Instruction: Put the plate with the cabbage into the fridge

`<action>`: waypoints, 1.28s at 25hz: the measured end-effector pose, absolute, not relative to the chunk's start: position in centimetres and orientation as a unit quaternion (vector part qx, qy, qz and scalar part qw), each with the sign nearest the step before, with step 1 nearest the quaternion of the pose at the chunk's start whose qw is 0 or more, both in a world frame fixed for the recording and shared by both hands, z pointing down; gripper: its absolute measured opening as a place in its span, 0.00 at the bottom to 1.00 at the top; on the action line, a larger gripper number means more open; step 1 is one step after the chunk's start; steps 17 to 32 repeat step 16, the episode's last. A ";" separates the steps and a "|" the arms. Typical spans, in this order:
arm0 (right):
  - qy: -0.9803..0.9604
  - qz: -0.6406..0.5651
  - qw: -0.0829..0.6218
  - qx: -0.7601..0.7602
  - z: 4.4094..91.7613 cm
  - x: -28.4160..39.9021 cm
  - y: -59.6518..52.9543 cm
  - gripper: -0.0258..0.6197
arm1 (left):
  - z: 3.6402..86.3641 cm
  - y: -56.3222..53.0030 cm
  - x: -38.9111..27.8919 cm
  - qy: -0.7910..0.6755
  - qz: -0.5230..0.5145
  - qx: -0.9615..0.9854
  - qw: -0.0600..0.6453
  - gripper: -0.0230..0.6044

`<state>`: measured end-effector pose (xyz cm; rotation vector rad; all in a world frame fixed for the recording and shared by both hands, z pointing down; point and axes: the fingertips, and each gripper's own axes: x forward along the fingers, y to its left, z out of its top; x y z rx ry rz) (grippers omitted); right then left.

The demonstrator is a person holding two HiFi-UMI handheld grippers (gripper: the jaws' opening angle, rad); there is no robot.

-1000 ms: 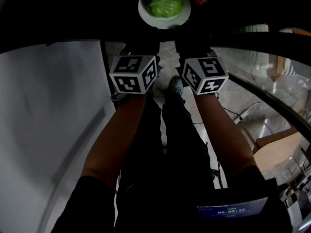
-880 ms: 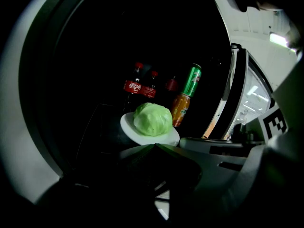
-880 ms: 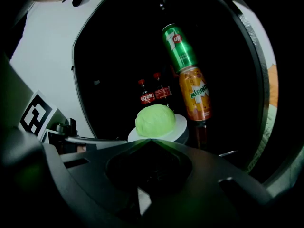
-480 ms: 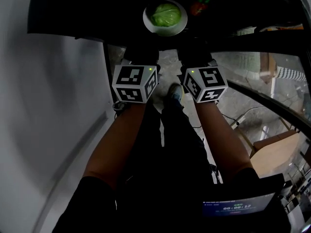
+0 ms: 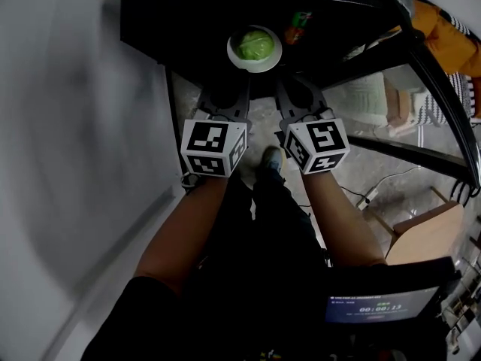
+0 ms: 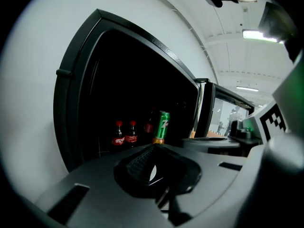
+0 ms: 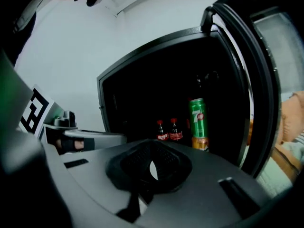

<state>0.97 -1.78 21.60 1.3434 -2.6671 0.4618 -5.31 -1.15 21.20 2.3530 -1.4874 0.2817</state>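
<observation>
Your left gripper (image 5: 228, 89) is clamped on the plate (image 5: 234, 57) at its 7 o'clock rim, and a white sliver of rim shows between the jaws. The plate, with the cabbage (image 5: 253, 43) on it, lies at 12 o'clock from both grippers. A second ago it hung nearer you. It now sits farther in, over the dark fridge (image 5: 188, 21) interior. Your right gripper (image 5: 294, 89) grips the 5 o'clock rim likewise. Bottles (image 7: 168, 129) and a can (image 7: 198, 118) stand at 1 o'clock. Judgement: insertion is under way. Set down short of the can.
</observation>
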 end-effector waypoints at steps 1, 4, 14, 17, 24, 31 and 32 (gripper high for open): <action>-0.880 0.148 0.057 0.447 21.0 0.8 -1.4 0.05 | 20.8 -0.7 -5.6 -0.522 0.098 0.830 0.171 0.04; -0.875 0.140 0.051 0.460 20.5 0.3 -0.4 0.05 | 20.9 0.6 -6.5 -0.514 0.095 0.835 0.173 0.04; -0.874 0.137 0.052 0.463 24.4 3.9 1.4 0.05 | 24.7 2.6 -3.8 -0.513 0.096 0.835 0.173 0.04; -0.874 0.136 0.059 0.463 26.9 5.0 1.8 0.05 | 27.4 2.9 -3.0 -0.516 0.092 0.832 0.181 0.04; -0.874 0.136 0.059 0.463 26.9 5.0 1.8 0.05 | 27.4 2.9 -3.0 -0.516 0.092 0.832 0.181 0.04; -0.874 0.136 0.059 0.463 26.9 5.0 1.8 0.05 | 27.4 2.9 -3.0 -0.516 0.092 0.832 0.181 0.04; -0.874 0.136 0.059 0.463 26.9 5.0 1.8 0.05 | 27.4 2.9 -3.0 -0.516 0.092 0.832 0.181 0.04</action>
